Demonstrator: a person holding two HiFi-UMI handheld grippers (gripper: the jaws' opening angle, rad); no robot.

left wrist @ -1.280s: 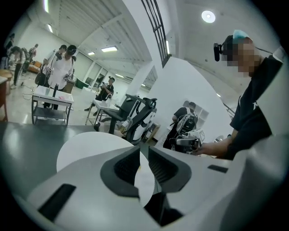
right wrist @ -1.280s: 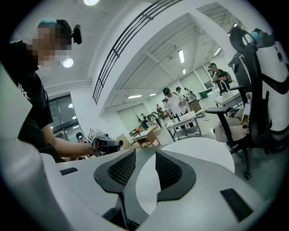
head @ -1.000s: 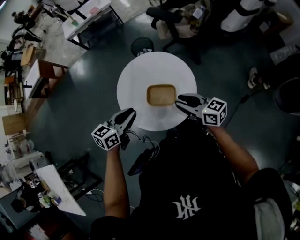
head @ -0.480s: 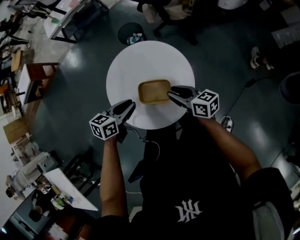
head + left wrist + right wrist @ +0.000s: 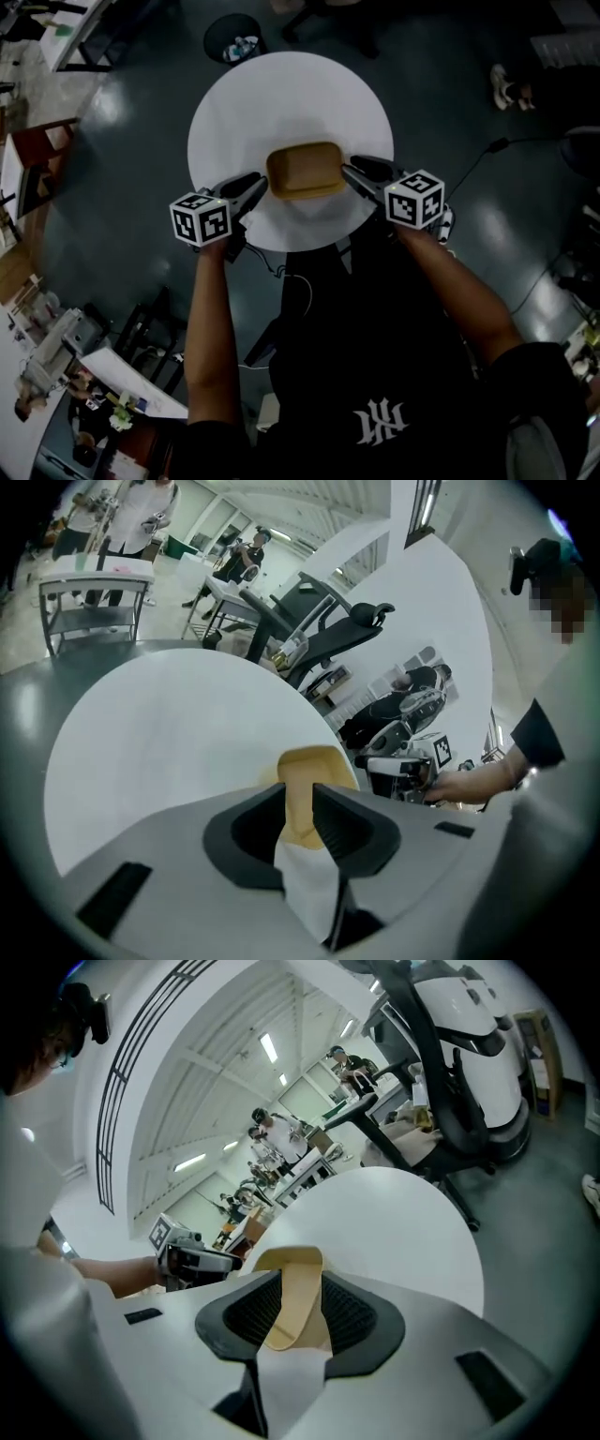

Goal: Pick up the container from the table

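Observation:
A shallow tan rectangular container (image 5: 305, 171) sits over the near half of the round white table (image 5: 281, 94). My left gripper (image 5: 255, 185) is at its left end and my right gripper (image 5: 354, 172) at its right end. In the left gripper view the container's rim (image 5: 314, 761) runs between the jaws of the left gripper (image 5: 298, 803), which are shut on it. The right gripper view shows the right gripper (image 5: 298, 1293) shut on the opposite rim (image 5: 292, 1262). I cannot tell whether the container touches the tabletop.
A dark bin (image 5: 232, 39) stands on the floor beyond the table. Desks (image 5: 84, 28) are at the far left, and cables (image 5: 281, 274) hang by the table's near edge. Office chairs (image 5: 469, 1044) stand behind the table, and people are in the background.
My left gripper has moved in from the table's near left edge to the container's left end and shut on it. The right gripper has stayed at the right end.

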